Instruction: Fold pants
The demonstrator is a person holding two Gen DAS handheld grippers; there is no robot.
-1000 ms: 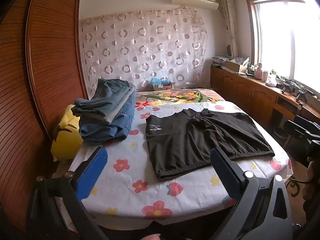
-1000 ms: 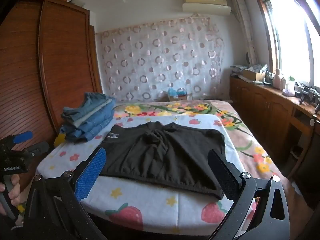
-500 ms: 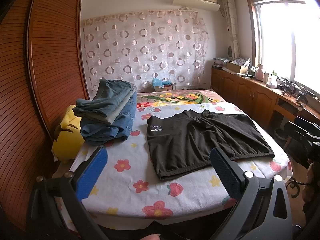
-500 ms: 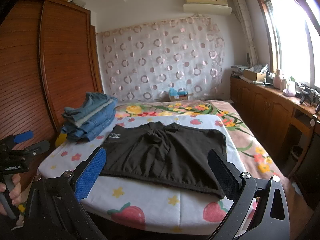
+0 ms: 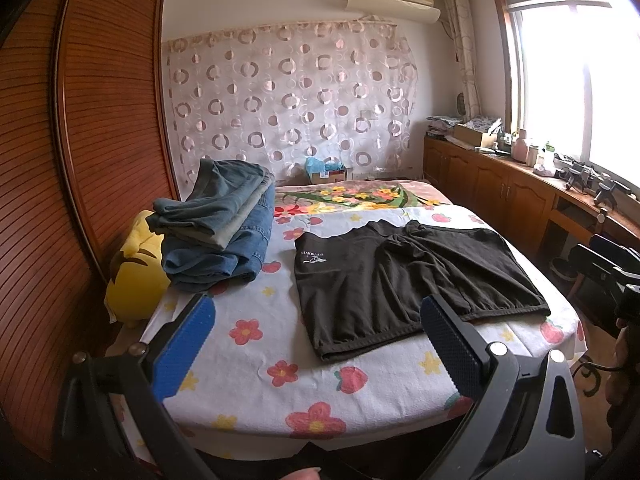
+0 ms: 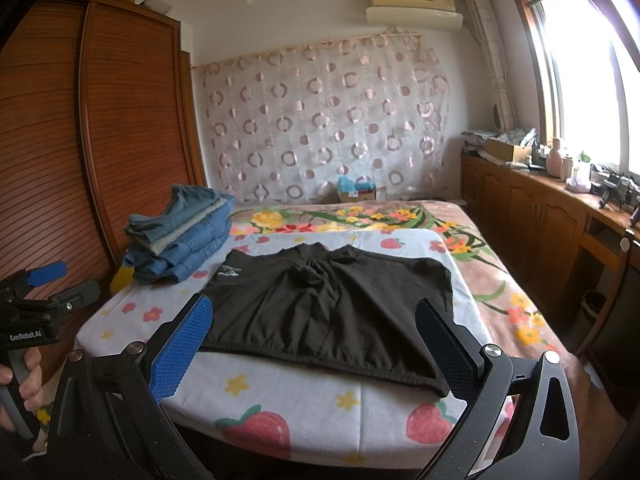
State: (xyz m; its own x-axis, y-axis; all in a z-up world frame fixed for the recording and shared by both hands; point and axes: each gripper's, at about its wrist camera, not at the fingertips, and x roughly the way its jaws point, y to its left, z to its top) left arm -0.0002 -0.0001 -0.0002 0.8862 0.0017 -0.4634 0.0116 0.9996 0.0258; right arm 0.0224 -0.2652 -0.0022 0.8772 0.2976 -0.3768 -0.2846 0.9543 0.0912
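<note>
Black shorts (image 5: 396, 276) lie spread flat on the flowered sheet of the bed, waistband toward me, a small white logo on the left leg. They also show in the right wrist view (image 6: 320, 304). My left gripper (image 5: 316, 340) is open and empty, held back from the bed's near edge, in front of the shorts' left side. My right gripper (image 6: 314, 346) is open and empty, just before the waistband. The left gripper also shows at the left edge of the right wrist view (image 6: 44, 288), held in a hand.
A stack of folded jeans (image 5: 220, 228) sits on the bed's left side, with a yellow plush (image 5: 132, 276) beside it. A wooden wardrobe (image 5: 80, 160) stands to the left. A wooden counter (image 5: 520, 184) with clutter runs under the window on the right.
Both grippers have drifted very slightly; the views are almost the same. The shorts lie as before.
</note>
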